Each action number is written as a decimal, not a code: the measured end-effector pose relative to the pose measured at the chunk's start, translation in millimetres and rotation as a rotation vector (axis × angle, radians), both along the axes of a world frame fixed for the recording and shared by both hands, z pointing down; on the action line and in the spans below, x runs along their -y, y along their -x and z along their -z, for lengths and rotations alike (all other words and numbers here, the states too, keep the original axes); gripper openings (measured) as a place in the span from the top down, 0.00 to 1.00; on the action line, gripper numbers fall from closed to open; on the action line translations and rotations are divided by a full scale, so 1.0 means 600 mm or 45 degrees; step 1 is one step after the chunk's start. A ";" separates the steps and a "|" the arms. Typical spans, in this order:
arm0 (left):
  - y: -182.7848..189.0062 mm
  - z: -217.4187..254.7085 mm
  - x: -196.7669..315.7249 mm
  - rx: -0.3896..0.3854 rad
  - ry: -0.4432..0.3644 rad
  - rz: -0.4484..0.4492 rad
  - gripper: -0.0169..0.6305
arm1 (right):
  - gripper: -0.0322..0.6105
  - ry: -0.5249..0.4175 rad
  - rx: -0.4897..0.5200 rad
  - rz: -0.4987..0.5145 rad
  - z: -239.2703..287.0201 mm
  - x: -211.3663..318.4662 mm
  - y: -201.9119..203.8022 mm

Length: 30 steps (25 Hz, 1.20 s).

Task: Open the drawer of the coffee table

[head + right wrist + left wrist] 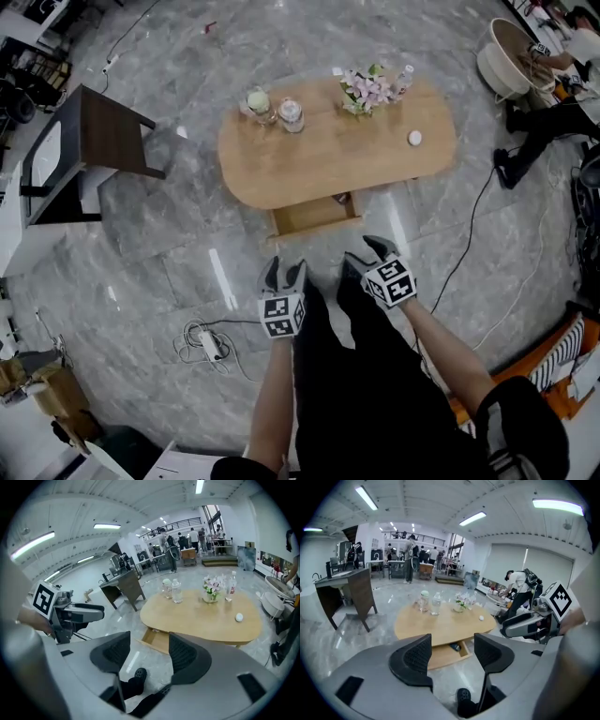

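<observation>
The oval wooden coffee table (337, 155) stands on the grey marble floor, and its drawer (314, 214) is pulled out at the near side with a small dark thing (342, 198) inside. My left gripper (283, 272) and right gripper (367, 251) are held side by side above the floor, short of the drawer and touching nothing. In the left gripper view the left gripper (453, 641) is open and empty, with the drawer (446, 655) far beyond its jaws. The right gripper (149, 641) is likewise open and empty, and the drawer (158, 641) lies well ahead of it.
On the tabletop are two glass jars (272, 108), a pot of flowers (367, 89), a bottle (403, 80) and a white ball (414, 138). A dark chair (103, 131) stands at left, a power strip (208, 345) lies on the floor, and a person (553, 84) sits at far right.
</observation>
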<state>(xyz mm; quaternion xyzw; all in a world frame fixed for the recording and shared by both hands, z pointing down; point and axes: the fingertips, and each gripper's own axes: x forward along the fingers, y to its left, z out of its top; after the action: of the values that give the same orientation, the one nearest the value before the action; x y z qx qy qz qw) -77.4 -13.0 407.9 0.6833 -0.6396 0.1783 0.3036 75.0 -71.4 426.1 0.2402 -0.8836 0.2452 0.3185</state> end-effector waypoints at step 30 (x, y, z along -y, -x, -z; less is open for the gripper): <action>0.045 0.388 -0.120 -0.110 -0.539 -0.245 0.95 | 0.93 -0.382 0.208 -0.173 0.348 -0.111 0.062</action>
<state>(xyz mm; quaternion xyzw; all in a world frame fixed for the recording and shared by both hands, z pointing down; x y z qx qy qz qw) -104.2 58.9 175.2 0.7966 -0.5811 0.0391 0.1621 38.0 -4.6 217.1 0.3236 -0.9149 0.1502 0.1889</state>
